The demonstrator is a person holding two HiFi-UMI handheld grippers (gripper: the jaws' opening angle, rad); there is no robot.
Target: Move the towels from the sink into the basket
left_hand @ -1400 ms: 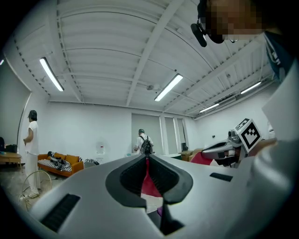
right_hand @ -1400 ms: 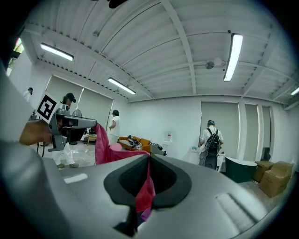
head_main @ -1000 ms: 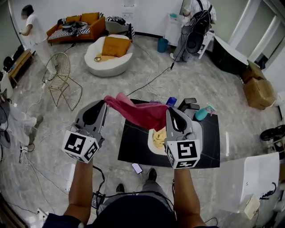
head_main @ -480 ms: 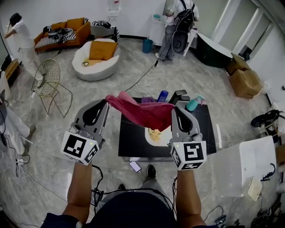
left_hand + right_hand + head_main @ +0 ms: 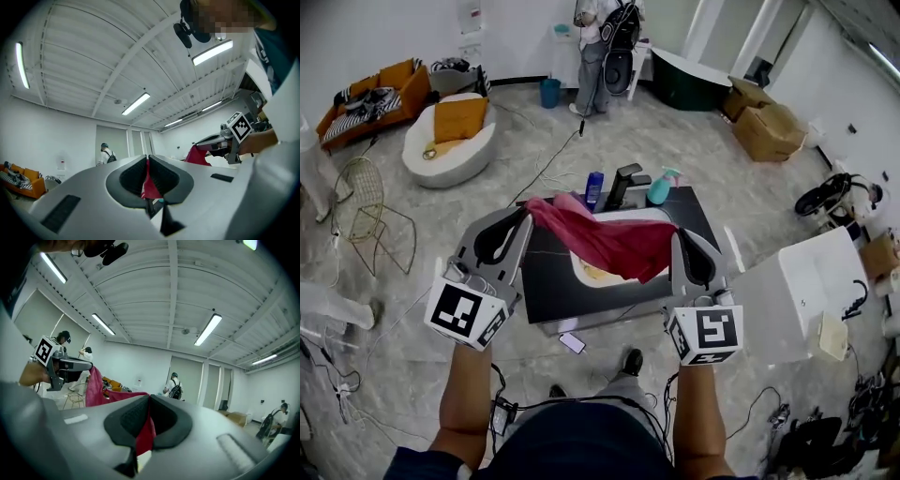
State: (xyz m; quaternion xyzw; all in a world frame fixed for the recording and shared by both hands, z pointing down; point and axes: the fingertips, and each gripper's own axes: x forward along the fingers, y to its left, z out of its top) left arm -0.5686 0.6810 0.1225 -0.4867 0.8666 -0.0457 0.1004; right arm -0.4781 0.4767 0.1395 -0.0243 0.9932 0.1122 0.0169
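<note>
A dark pink towel (image 5: 605, 242) hangs stretched in the air between my two grippers, above the black counter. My left gripper (image 5: 525, 210) is shut on its left corner, my right gripper (image 5: 677, 233) on its right corner. In the left gripper view the pink cloth (image 5: 149, 182) sits pinched between the jaws, and the right gripper (image 5: 220, 143) shows beyond it with more towel. The right gripper view shows the same pinch on the towel (image 5: 145, 433). Under the towel lies the white sink (image 5: 579, 270) with a yellow towel (image 5: 598, 274) in it, partly hidden.
A black faucet (image 5: 624, 182), a blue bottle (image 5: 594, 187) and a teal spray bottle (image 5: 661, 187) stand at the counter's far edge. A white box-like unit (image 5: 802, 292) stands to the right. A phone (image 5: 572, 343) and cables lie on the floor. A person (image 5: 600, 37) stands far off.
The head view has swung, so the counter and sink now lie straight under the towel. The towel stays stretched between both grippers, and the right gripper sits slightly lower and further right.
</note>
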